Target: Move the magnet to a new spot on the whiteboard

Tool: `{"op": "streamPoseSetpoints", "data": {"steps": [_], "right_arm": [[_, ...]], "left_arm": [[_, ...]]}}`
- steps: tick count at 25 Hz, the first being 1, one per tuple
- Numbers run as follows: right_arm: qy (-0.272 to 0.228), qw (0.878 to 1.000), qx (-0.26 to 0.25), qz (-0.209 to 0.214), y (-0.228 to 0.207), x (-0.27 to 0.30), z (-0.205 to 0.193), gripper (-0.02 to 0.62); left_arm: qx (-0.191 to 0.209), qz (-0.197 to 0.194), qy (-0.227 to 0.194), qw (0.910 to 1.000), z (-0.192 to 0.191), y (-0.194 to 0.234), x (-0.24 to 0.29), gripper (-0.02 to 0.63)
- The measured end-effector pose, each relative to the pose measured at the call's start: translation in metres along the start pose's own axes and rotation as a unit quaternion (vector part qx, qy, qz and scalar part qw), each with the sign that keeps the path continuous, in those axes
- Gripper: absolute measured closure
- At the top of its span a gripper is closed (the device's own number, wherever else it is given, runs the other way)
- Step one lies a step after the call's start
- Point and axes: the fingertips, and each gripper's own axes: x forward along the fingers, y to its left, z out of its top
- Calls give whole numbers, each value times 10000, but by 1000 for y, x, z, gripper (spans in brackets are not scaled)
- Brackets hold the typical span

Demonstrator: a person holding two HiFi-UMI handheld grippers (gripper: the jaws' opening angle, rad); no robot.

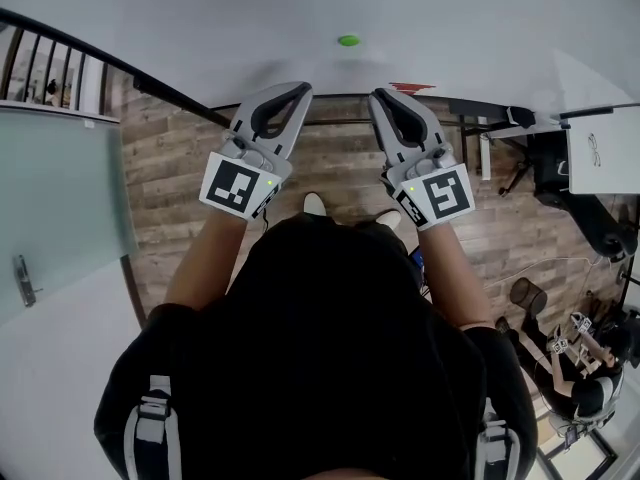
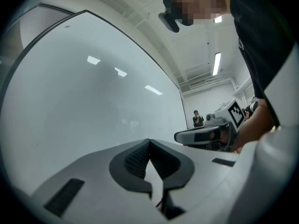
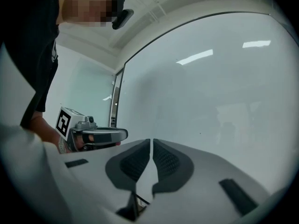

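A small green magnet (image 1: 348,40) sticks to the whiteboard (image 1: 200,28), a short way above and between my two grippers. My left gripper (image 1: 303,88) points up at the board with its jaws shut and nothing in them. My right gripper (image 1: 378,95) is beside it, jaws drawn together to a thin slit, also holding nothing. In the left gripper view the tips (image 2: 149,141) meet in front of the bare whiteboard (image 2: 93,101). The right gripper view shows its tips (image 3: 152,140) against the blank whiteboard (image 3: 224,101). Neither gripper view shows the magnet.
The whiteboard's dark lower frame (image 1: 120,68) runs diagonally at left. A frosted glass door (image 1: 60,198) stands at the left over a wooden floor (image 1: 340,158). Desks and a chair (image 1: 590,168) are at the right, with a seated person (image 1: 585,368) lower right.
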Motion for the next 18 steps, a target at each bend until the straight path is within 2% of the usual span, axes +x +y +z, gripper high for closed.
{"op": "streamPoseSetpoints", "data": {"steps": [3, 9, 18], "right_arm": [[-26, 10000, 70, -12, 7, -9, -1, 592], [-172, 9998, -50, -18, 19, -18, 1, 594], [-176, 9998, -114, 8, 29, -17, 3, 594]], "left_arm": [[106, -40, -10, 9999, -2, -11, -5, 604], [-5, -66, 141, 9999, -14, -19, -19, 604], [-48, -25, 59, 10000, -12, -17, -36, 604]]}}
